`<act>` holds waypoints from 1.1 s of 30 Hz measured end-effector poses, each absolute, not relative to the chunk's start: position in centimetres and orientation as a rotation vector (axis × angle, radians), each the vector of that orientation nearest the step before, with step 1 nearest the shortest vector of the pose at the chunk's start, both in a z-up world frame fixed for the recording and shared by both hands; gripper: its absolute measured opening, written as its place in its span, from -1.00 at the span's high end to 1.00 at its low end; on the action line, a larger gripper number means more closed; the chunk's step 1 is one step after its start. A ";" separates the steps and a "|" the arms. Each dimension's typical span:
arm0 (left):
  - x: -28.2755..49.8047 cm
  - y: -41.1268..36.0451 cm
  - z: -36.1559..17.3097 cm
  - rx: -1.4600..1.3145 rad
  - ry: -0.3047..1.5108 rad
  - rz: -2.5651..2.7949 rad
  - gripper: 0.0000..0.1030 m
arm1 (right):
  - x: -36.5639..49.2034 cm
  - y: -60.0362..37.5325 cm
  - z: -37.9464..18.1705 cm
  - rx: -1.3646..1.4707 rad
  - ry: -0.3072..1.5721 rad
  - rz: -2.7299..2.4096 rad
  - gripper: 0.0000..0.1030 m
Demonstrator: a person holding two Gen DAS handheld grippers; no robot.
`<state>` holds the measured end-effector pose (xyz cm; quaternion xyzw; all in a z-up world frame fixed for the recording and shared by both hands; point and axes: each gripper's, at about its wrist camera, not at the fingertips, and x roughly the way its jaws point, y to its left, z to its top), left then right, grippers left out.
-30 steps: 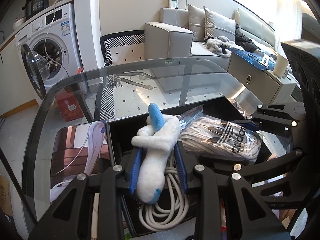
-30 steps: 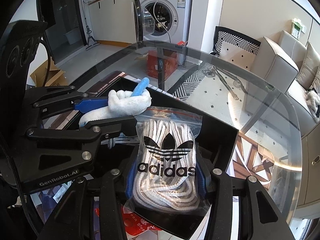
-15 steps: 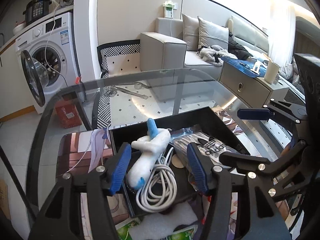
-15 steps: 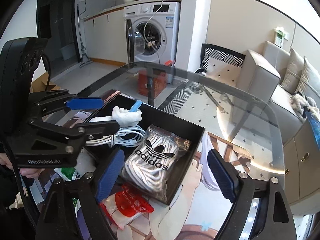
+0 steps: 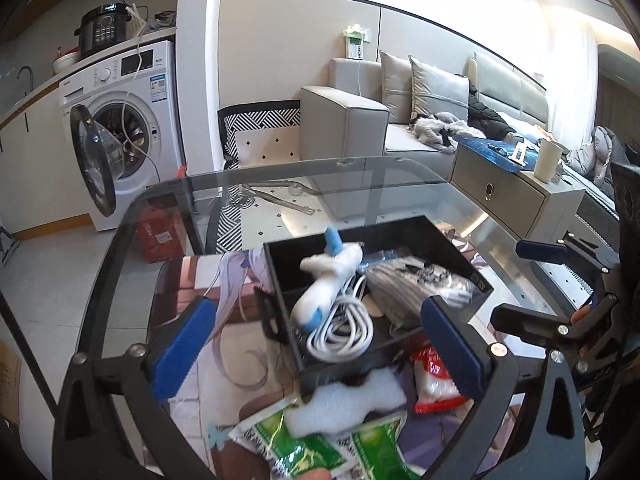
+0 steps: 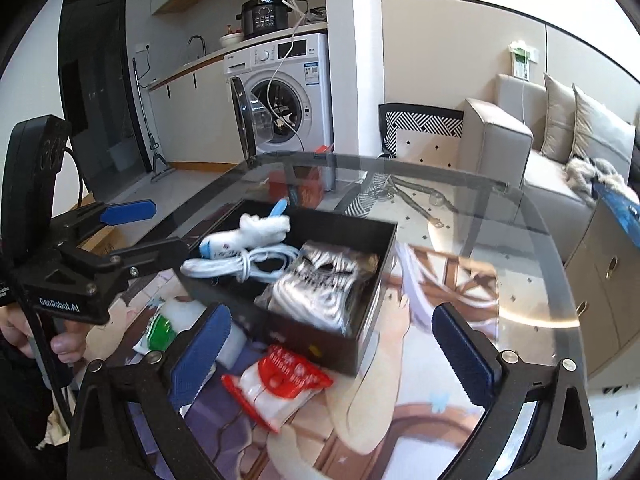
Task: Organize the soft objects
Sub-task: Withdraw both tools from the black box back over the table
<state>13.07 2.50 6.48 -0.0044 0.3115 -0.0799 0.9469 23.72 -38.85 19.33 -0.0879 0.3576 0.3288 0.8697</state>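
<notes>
A: Where do the soft objects lie?
B: The plush toy (image 5: 328, 280) and bagged cord (image 6: 320, 284) rest inside the black box (image 6: 372, 276) on the tabletop (image 6: 520, 280).
A: The grippers?
B: Left gripper (image 5: 316, 344) and right gripper (image 6: 328, 348): jaws just opened wide, nothing gripped.

White plush (image 5: 326, 280), bagged laces (image 5: 416, 284); in black box (image 5: 404, 232)

A white front-loading washing machine (image 5: 124, 120) stands with its round glass door open, a black electric pressure cooker (image 5: 102, 30) on the counter above it. A grey fabric sofa (image 5: 348, 128) with grey cushions sits beyond the glass-topped desk (image 5: 360, 176). A black-and-white patterned chair (image 6: 420, 132) stands beside the sofa.
</notes>
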 end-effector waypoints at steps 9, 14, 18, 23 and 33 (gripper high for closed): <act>10.6 3.7 4.4 -0.023 0.652 -0.126 -1.00 | 21.7 -40.4 17.7 -0.103 0.774 0.648 -0.99; 9.3 4.0 3.3 -0.025 0.655 -0.114 -1.00 | 21.2 -40.1 17.4 -0.124 0.766 0.645 -0.99; 8.7 4.0 3.1 -0.013 0.657 -0.094 -1.00 | 21.0 -39.8 16.9 -0.116 0.776 0.658 -0.99; 7.8 4.5 2.6 -0.023 0.665 -0.080 -1.00 | 20.8 -39.4 16.1 -0.124 0.794 0.670 -0.99; 7.4 5.1 1.9 -0.053 0.683 -0.048 -1.00 | 20.9 -38.2 14.4 -0.127 0.837 0.681 -0.99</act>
